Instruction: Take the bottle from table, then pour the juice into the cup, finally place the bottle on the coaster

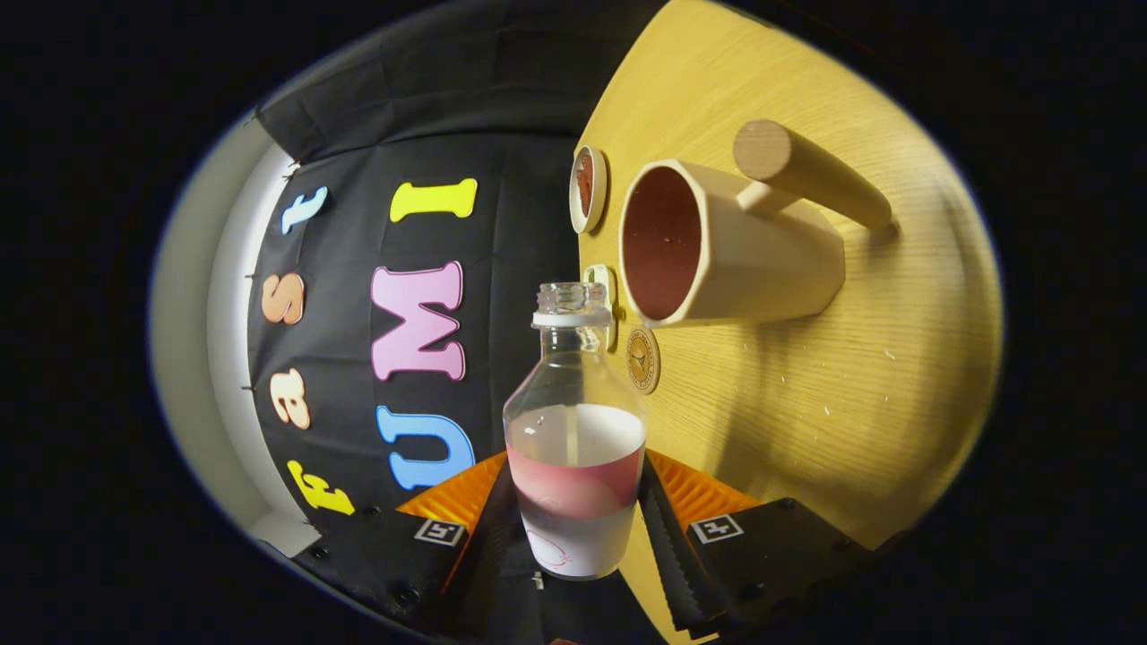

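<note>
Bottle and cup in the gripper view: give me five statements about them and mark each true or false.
1. The bottle sits between the gripper fingers, both pressing on it. True.
2. The bottle is capped. False: its neck is open.
3. The cup has a wooden handle. True.
4. The bottle's mouth is inside the cup. False: it is short of the cup's rim.
5. The cup stands on a black cloth. False: it stands on the wooden table.
</note>
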A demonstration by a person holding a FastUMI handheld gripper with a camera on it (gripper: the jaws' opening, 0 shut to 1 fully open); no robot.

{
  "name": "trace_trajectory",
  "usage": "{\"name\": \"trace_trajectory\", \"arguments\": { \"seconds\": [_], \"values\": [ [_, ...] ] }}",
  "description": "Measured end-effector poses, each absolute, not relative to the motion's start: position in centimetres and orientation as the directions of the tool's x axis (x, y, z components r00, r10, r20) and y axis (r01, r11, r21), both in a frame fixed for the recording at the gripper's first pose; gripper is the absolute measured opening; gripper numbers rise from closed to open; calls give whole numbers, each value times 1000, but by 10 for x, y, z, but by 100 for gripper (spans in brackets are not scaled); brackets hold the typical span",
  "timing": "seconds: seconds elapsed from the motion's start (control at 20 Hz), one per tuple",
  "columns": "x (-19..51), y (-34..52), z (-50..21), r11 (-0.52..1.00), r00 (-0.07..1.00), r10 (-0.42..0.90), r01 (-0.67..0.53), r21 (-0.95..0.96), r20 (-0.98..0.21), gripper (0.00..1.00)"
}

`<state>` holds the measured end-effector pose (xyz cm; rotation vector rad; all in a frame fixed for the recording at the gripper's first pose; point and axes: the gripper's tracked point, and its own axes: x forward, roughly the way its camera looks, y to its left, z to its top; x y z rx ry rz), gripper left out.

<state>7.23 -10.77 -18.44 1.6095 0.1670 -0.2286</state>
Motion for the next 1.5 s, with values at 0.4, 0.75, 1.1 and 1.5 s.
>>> {"name": "trace_trajectory", "arguments": {
  "seconds": [0.4,0.75,1.1,1.5],
  "values": [
    [67,-111,-187,-128,965,1,259,957,-261,76],
    [60,-119,-187,-182,962,20,273,945,-274,76],
    [59,-119,-187,-210,959,26,281,937,-282,76],
    [64,-120,-182,-253,960,27,275,928,-277,76]
  ]
}}
